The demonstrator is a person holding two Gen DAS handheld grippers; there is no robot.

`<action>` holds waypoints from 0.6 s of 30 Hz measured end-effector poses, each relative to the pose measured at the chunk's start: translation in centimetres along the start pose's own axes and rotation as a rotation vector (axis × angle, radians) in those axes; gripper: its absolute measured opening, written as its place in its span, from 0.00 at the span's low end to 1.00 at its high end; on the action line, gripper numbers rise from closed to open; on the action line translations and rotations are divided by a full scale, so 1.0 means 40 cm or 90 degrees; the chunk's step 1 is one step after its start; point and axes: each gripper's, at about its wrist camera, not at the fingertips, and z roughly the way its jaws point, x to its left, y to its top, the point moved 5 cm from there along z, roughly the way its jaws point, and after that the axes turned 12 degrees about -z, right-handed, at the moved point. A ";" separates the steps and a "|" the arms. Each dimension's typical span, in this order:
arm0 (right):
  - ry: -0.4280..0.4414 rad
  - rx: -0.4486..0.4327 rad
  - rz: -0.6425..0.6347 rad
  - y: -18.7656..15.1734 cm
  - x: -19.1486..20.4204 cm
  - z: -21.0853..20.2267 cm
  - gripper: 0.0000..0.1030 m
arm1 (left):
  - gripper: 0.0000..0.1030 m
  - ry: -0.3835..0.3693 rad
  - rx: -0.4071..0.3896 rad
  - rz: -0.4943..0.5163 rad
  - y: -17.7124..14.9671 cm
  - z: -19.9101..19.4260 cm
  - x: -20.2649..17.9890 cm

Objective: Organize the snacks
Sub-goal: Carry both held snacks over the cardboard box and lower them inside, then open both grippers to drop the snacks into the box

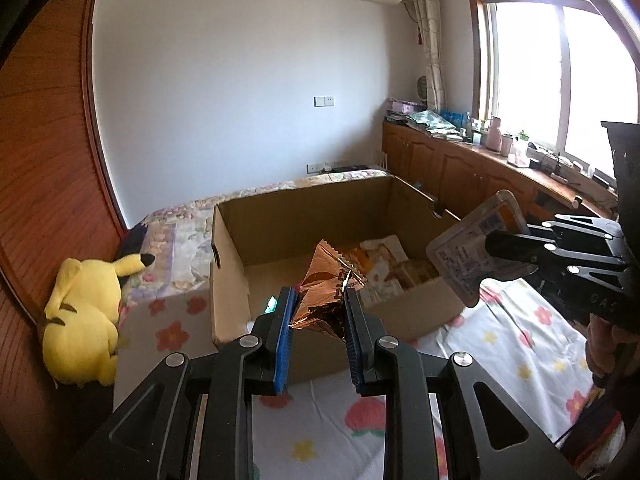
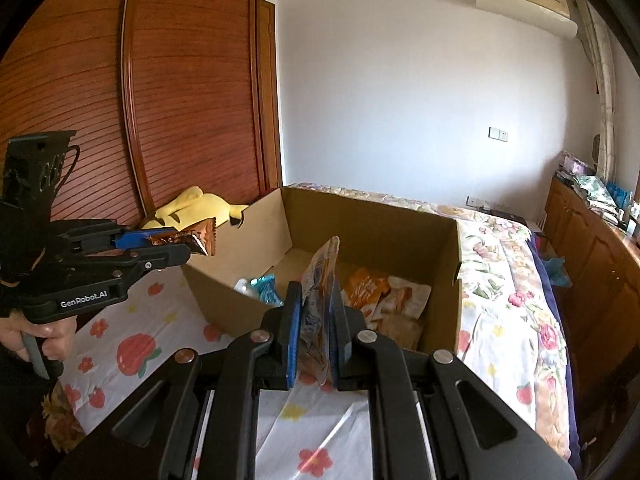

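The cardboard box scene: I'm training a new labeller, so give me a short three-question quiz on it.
1. True or false: the left tool is shut on a copper foil packet.
2. What does the right tool hold? A) a flat pouch B) a bottle C) nothing
3. Fill in: the yellow plush lies beside the ____ , against the wooden wardrobe.

Key:
1. True; both pads press on the packet.
2. A; the flat pouch stands clamped between the pads, before the box.
3. Box; snacks already lie inside it.
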 end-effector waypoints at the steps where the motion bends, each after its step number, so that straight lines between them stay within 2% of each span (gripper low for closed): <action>1: 0.000 -0.001 0.000 0.004 -0.008 0.010 0.13 | 0.23 0.001 0.001 0.002 0.005 0.010 0.001; 18: 0.003 0.021 -0.001 0.011 -0.075 0.148 0.13 | 0.24 0.019 0.042 0.002 0.047 0.188 0.010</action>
